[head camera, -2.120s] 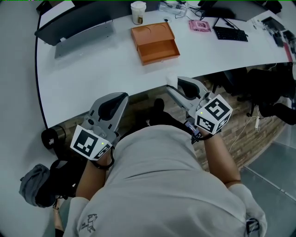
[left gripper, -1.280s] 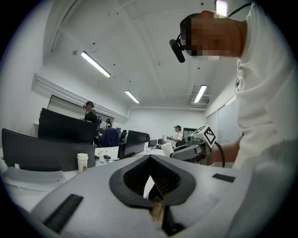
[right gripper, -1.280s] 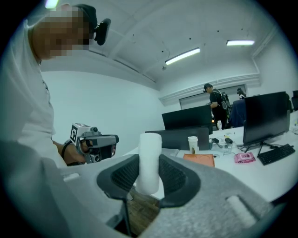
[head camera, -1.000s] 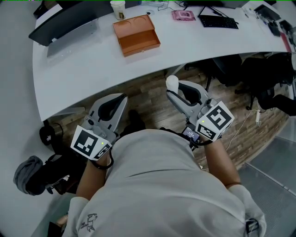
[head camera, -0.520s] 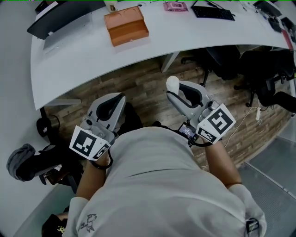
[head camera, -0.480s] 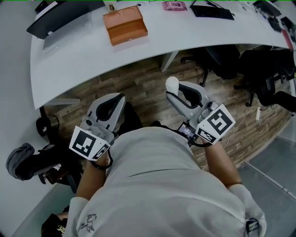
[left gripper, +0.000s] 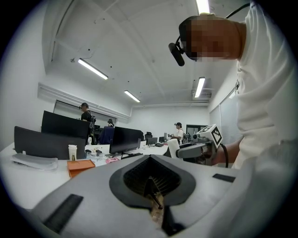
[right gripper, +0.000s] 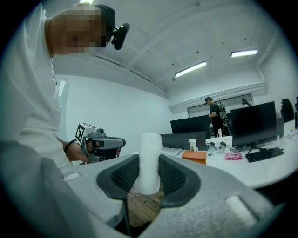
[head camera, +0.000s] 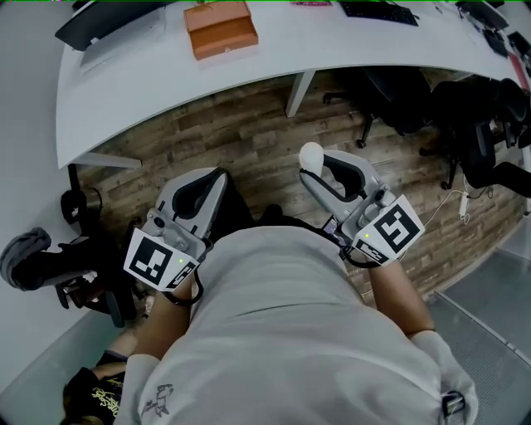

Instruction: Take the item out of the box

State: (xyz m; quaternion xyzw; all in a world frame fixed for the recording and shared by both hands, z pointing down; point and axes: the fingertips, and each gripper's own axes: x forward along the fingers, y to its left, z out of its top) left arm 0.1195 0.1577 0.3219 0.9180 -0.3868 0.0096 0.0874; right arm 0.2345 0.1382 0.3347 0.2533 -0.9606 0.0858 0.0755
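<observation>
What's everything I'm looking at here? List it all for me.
curved white desk: one, white, ahead of the person
flat orange box: one, orange, on the desk
paper cup: one, white, by the box
black keyboard: one, black, on the desk
small pink item: one, pink, left of the keyboard
white cylinder: one, white, gripped by right gripper
left gripper: one, grey, jaws shut, empty
right gripper: one, grey, shut on the cylinder
</observation>
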